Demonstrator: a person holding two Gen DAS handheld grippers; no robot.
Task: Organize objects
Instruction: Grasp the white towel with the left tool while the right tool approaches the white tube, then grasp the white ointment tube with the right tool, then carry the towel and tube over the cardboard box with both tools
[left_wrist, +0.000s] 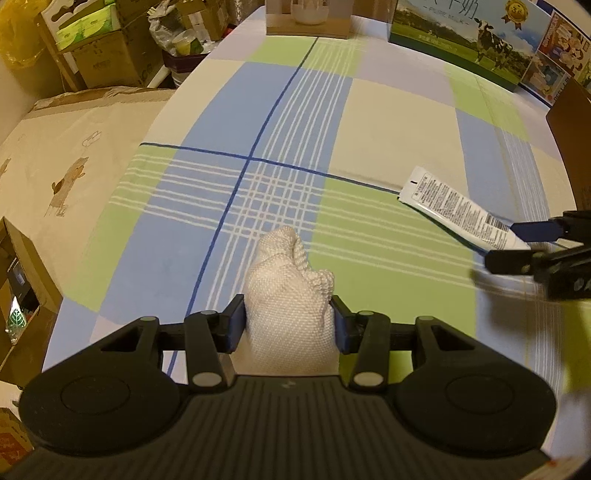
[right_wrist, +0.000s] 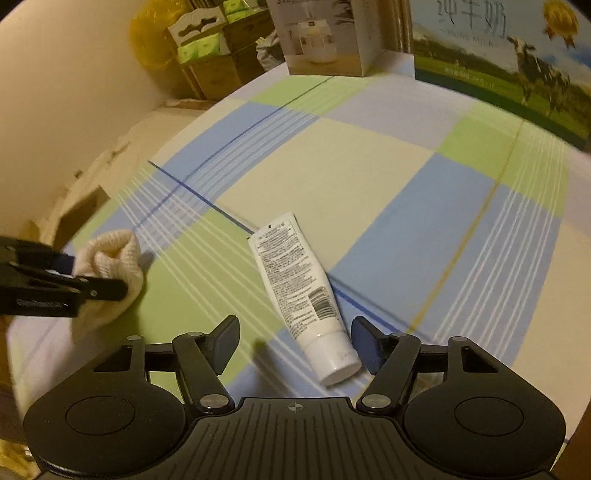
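A cream knitted cloth (left_wrist: 284, 280) stands bunched between my left gripper's (left_wrist: 288, 321) blue pads, which are shut on it just above the checked tablecloth (left_wrist: 369, 122). In the right wrist view the same cloth (right_wrist: 110, 254) shows at the left, pinched by the left gripper (right_wrist: 92, 275). A white tube (right_wrist: 295, 273) with printed text lies flat on the tablecloth, cap towards me. My right gripper (right_wrist: 295, 343) is open with the cap end between its fingers, close to the right finger and well clear of the left. The left wrist view shows the tube (left_wrist: 450, 206) and the right gripper (left_wrist: 513, 245) at the right.
A milk carton box (left_wrist: 461, 40) and a small beige box (left_wrist: 306, 18) stand along the table's far edge. A brown object (left_wrist: 569, 122) sits at the right edge. Off the table's left side are a large paper-covered box (left_wrist: 74, 155) and stacked cardboard boxes (left_wrist: 103, 59).
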